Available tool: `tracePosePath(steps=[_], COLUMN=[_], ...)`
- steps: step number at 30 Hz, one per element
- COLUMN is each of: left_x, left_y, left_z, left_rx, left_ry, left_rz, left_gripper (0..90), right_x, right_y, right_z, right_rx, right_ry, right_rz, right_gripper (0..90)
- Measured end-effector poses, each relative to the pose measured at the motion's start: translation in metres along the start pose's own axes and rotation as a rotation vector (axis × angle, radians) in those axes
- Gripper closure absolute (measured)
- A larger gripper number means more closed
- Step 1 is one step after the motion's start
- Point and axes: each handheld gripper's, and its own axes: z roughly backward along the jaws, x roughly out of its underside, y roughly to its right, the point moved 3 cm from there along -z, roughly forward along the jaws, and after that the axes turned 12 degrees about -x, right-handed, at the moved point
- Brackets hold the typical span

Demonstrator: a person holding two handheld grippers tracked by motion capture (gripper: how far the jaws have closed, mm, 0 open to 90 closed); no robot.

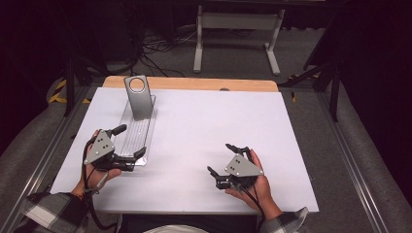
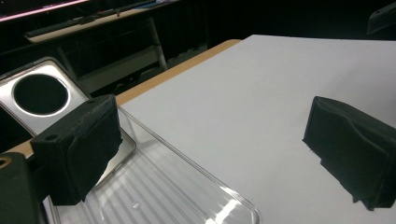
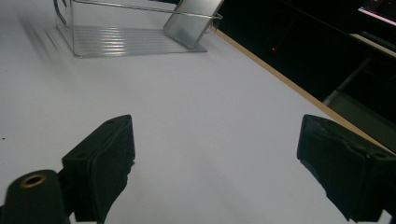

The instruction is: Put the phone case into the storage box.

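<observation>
A clear plastic tray point(image 1: 138, 131) lies lengthwise on the left part of the white table point(image 1: 218, 116). A grey metal plate point(image 1: 138, 99) with a round hole near its top leans upright at the tray's far end. My left gripper point(image 1: 130, 141) is open at the tray's near end. In the left gripper view its left jaw hangs over the tray point(image 2: 187, 186), its right jaw over bare table, and the plate point(image 2: 23, 119) stands behind. My right gripper point(image 1: 221, 158) is open low over the table at front right, holding nothing. Its own view has the tray point(image 3: 130, 39) and plate point(image 3: 191, 23) far off.
The table's wooden back edge point(image 1: 194, 83) borders a carpeted floor with cables point(image 1: 155, 48) and a white desk frame point(image 1: 238, 34). Metal rails run along both sides of the table. Dark stands rise at the far left and right.
</observation>
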Motion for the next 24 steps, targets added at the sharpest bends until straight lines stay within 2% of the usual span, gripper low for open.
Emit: tracePosePath(steps=[5,6,15,17,24], left_x=[0.010,0.012,0.021,0.023,0.026], left_y=[0.009,0.011,0.028,0.031,0.039], left_z=[0.002,0.003,0.009,0.008,0.004], left_rx=[-0.003,-0.002,0.054,0.066,0.120], left_ry=[-0.012,-0.018,-0.033,-0.046,-0.062], left_rz=[-0.004,-0.018,0.001,-0.016,-0.021], left_gripper=[5.6,5.5,6.0,6.0,6.2], right_x=[0.002,0.002,0.006,0.006,0.009], right_y=[0.000,0.000,-0.003,-0.003,-0.002], right_z=[0.002,0.002,0.005,0.007,0.010], right_rx=[0.004,0.006,0.005,0.009,0.019], right_ry=[-0.002,-0.003,-0.007,-0.006,-0.001], right_rz=[-0.007,-0.009,-0.020,-0.023,-0.041], right_gripper=[11.2,11.2,11.1,11.1,10.3])
